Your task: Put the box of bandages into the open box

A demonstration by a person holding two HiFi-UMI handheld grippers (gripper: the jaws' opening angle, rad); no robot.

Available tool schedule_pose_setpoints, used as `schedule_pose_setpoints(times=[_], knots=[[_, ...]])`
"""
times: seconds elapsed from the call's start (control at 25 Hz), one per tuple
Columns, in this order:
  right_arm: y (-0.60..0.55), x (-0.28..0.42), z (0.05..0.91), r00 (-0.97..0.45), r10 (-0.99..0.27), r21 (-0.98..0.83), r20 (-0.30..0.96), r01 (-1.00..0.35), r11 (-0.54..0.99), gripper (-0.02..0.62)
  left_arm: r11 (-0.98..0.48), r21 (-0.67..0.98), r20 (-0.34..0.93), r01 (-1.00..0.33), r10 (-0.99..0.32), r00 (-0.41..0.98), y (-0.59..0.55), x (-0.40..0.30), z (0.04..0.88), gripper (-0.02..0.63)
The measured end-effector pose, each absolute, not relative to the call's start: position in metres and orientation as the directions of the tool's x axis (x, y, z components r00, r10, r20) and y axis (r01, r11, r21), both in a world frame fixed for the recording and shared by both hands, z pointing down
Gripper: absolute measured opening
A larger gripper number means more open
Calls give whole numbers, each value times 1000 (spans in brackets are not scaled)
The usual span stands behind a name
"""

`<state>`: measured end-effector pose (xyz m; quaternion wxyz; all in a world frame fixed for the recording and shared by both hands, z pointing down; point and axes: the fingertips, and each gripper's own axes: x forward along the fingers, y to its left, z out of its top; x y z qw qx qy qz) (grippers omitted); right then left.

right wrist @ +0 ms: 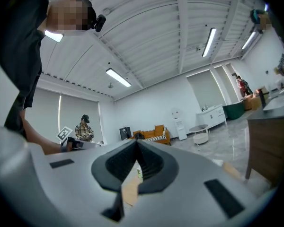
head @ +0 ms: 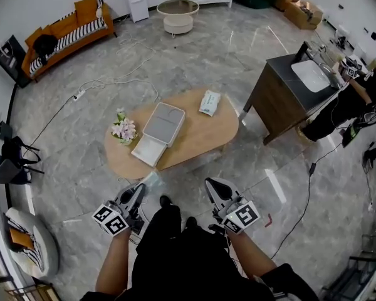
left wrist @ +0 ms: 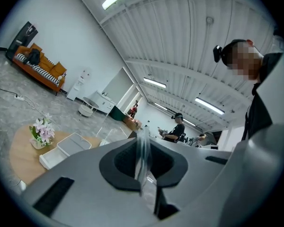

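— Your tongs?
— My left gripper (left wrist: 142,137) pinches a clear plastic sheet (left wrist: 143,167); my right gripper (right wrist: 136,142) is closed, empty.
— The bandages?
— The box of bandages (head: 209,102), white with bluish print, lies mid-frame on the table (head: 203,137), right of the open box (head: 165,123). Only the head view shows it clearly.

Oval table (head: 203,137): open box (head: 160,130), packet (head: 209,102), flowers (head: 123,129)

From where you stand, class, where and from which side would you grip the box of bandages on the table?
Probably across its two long edges, near the middle, coming down from above: the box of bandages lies flat on the table, apart from the open box.
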<state>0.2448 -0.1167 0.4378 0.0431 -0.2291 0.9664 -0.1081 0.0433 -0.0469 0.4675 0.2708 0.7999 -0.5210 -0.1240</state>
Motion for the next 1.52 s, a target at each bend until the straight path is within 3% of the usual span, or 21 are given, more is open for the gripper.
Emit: schedule_pose_setpoints(times=[0.32, 0.84, 1.16, 1.52], knots=[[-199, 196, 460, -900, -434, -241, 46, -431, 869, 12, -270, 624, 109, -733, -899, 424, -120, 2, 508, 29], [-310, 50, 493, -947, -249, -177, 201, -286, 942, 12, -163, 710, 138, -685, -922, 362, -223, -114, 577, 29], [-350, -18, 530, -952, -151, -147, 267, -195, 970, 12, -72, 753, 222, -654, -908, 356, -240, -142, 648, 29], [-392, -56, 603, -943, 14, -157, 333, -40, 987, 12, 105, 742, 411, -662, -851, 327, -257, -143, 748, 29]])
